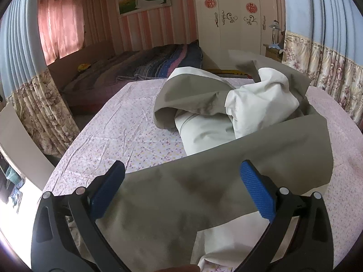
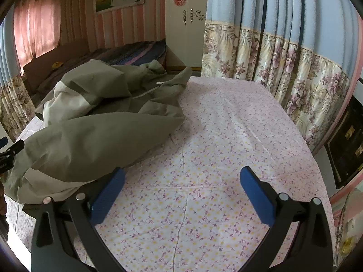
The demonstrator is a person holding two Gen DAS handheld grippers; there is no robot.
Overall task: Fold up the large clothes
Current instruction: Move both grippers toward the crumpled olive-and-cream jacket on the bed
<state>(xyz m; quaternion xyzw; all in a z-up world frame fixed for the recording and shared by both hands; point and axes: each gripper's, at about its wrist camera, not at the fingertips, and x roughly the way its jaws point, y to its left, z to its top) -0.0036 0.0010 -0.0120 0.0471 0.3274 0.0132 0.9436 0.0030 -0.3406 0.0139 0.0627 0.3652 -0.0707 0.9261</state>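
A large olive-green and cream jacket (image 1: 204, 113) lies crumpled on a table with a pink floral cloth (image 1: 118, 131). My left gripper (image 1: 181, 176) is open, its blue pads wide apart over a flat green part of the jacket (image 1: 181, 199) that spreads between the fingers. In the right wrist view the jacket (image 2: 95, 117) lies heaped at the left of the table (image 2: 226, 136). My right gripper (image 2: 181, 181) is open and empty above the bare cloth, to the right of the jacket. The tip of the left gripper (image 2: 11, 149) shows at the far left edge.
A bed with a striped blanket (image 1: 147, 68) stands behind the table. A white wardrobe (image 1: 236, 18) is at the back. Blue and floral curtains (image 2: 283, 56) hang close along the table's right side. A dark appliance (image 2: 347, 145) stands at the far right.
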